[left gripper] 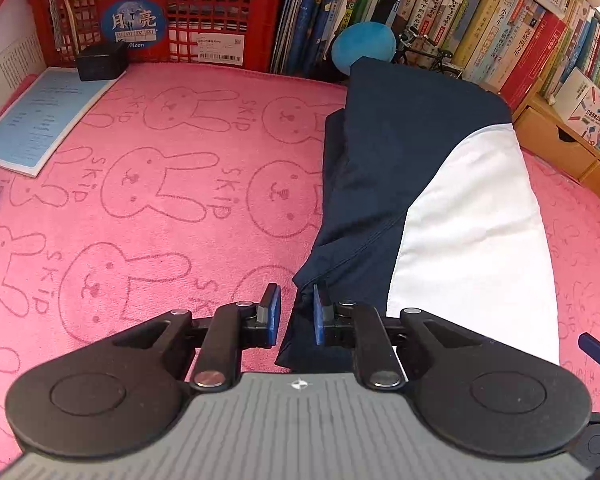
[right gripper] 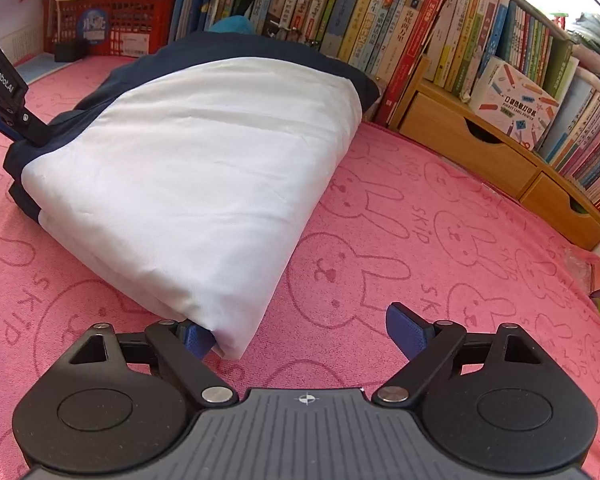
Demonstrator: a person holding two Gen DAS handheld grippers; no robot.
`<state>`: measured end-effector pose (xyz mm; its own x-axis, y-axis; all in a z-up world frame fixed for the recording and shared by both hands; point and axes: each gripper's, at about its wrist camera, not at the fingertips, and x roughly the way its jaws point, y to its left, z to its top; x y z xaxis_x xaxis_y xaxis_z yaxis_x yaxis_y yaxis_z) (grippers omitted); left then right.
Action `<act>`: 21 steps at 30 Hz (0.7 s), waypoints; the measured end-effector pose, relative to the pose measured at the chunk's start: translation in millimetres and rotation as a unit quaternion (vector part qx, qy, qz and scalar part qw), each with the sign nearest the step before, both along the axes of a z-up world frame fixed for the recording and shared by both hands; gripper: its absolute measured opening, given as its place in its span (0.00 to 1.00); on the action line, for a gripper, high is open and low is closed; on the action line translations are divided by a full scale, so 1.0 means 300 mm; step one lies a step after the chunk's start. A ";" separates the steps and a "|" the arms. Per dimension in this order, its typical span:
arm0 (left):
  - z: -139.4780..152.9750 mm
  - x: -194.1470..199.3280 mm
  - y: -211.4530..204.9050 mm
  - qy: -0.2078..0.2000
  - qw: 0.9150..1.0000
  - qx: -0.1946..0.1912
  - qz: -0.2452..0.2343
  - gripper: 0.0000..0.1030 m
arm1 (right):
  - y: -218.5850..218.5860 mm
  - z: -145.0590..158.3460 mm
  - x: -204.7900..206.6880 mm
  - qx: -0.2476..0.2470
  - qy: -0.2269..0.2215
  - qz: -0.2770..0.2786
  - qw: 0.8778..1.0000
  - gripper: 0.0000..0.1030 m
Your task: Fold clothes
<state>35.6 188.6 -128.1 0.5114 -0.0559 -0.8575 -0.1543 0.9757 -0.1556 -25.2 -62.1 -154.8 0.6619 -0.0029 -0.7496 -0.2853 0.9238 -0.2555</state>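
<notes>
The left gripper [left gripper: 297,314] has its fingers [left gripper: 274,308] drawn close together with a navy fold of the garment [left gripper: 380,184] standing in the narrow gap; the right pad seems to press the cloth, but whether the left pad touches it I cannot tell, so the hold looks like a light pinch at best. In the right wrist view that gripper [right gripper: 24,128] is seen reaching into the garment's navy left edge, which fits a pinch meant to tug or tuck that side square. The right gripper [right gripper: 300,334] has its fingers [right gripper: 406,334] spread wide apart and clamped on nothing: the left finger lies tucked against the near white corner of the garment, touching it, while the right finger hangs over bare towel [right gripper: 420,240]. That spread suggests the corner has been let go so the bundle can lie on its own. The garment, navy with a broad white panel, lies folded into a thick oblong on the pink rabbit-print towel that covers the table, its far end near the books [right gripper: 380,20] and a blue ball [left gripper: 364,46]. By my judgement the fold is mostly made and only the trimming of the navy side remains. A red crate [left gripper: 180,12], a black box [left gripper: 100,60] and a blue sheet [left gripper: 40,120] sit well apart at the far left, out of the way of the work.
</notes>
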 end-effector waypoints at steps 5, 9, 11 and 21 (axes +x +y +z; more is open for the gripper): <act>-0.027 -0.006 -0.013 0.014 1.000 0.004 -0.009 0.16 | 0.013 -0.008 0.015 -0.002 -0.007 0.008 1.000 0.85; -0.052 -0.011 -0.015 0.025 1.000 0.004 -0.010 0.19 | 0.065 -0.020 -0.002 -0.062 -0.024 0.053 0.996 0.54; -0.062 -0.015 -0.030 0.031 0.999 0.008 -0.021 0.20 | 0.112 -0.036 -0.048 -0.138 -0.055 0.104 0.983 0.40; -0.085 -0.097 -0.136 0.035 0.995 0.008 -0.090 0.30 | 0.026 -0.018 -0.107 -0.233 -0.073 0.132 0.961 0.21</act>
